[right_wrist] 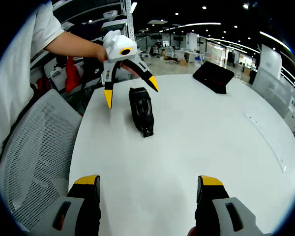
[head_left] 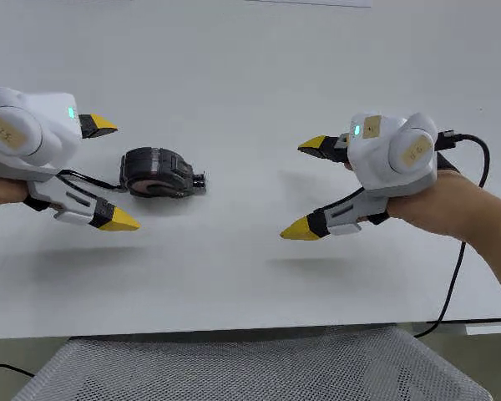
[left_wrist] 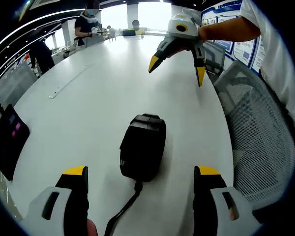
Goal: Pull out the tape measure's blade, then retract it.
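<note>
No writing on the tape measure (head_left: 157, 173) can be read. Its case is black, with a reddish round patch on the upper side too blurred to make out. Each tongs housing carries a tan sticker whose marks are too small to read, and the wall posters in the left gripper view are also illegible.

There is one tape measure and two tongs, along with one black mesh chair (head_left: 234, 368) at the tabletop's near edge.

The tape measure lies on the white tabletop (head_left: 250, 276), left of the middle and back from the near edge. Its long axis runs parallel to that edge. The blade's hook end (head_left: 199, 179) sits at the case mouth and points toward the right tongs (head_left: 296, 189). A black cord (head_left: 92, 178) trails from the opposite end toward the left tongs (head_left: 108, 173).

The left tongs are spread wide and grip nothing. In the left gripper view the case lies just ahead between the yellow-tipped jaws, and no contact is visible. The right tongs are also spread wide and hold nothing. They hang over the right part of the tabletop, well apart from the tape measure, with a black cable (head_left: 476, 209) running off toward the near edge.
</note>
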